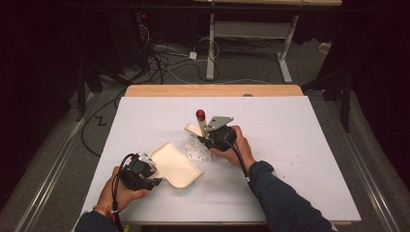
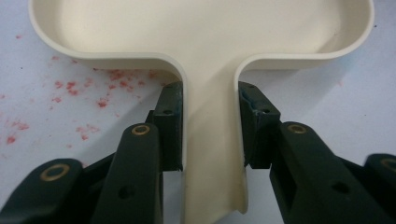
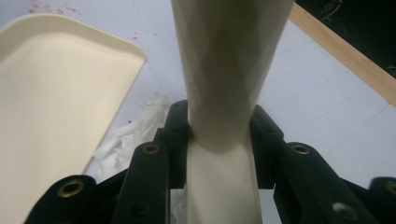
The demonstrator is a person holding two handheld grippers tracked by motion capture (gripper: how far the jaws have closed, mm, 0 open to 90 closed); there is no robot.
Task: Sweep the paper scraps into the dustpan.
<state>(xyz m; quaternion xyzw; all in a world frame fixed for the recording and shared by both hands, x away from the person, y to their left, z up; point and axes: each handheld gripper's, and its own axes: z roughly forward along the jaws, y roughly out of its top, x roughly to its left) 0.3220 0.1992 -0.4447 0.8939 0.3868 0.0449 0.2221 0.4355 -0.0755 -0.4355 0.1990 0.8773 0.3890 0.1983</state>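
two grippers are in hand, one per hand: the left gripper (image 1: 155, 170) and the right gripper (image 1: 205, 140). one cream dustpan (image 1: 175, 164), its handle pinched between the left fingers (image 2: 169, 122). one cream brush (image 1: 196, 129), its handle between the right fingers (image 3: 176, 135), with one red cap (image 1: 200, 114) just beyond them. one heap of crumpled white paper scraps (image 1: 198, 151) lies just beside the right fingers; how many scraps it holds is hard to count, perhaps several. one white table (image 1: 300, 145) under it all.
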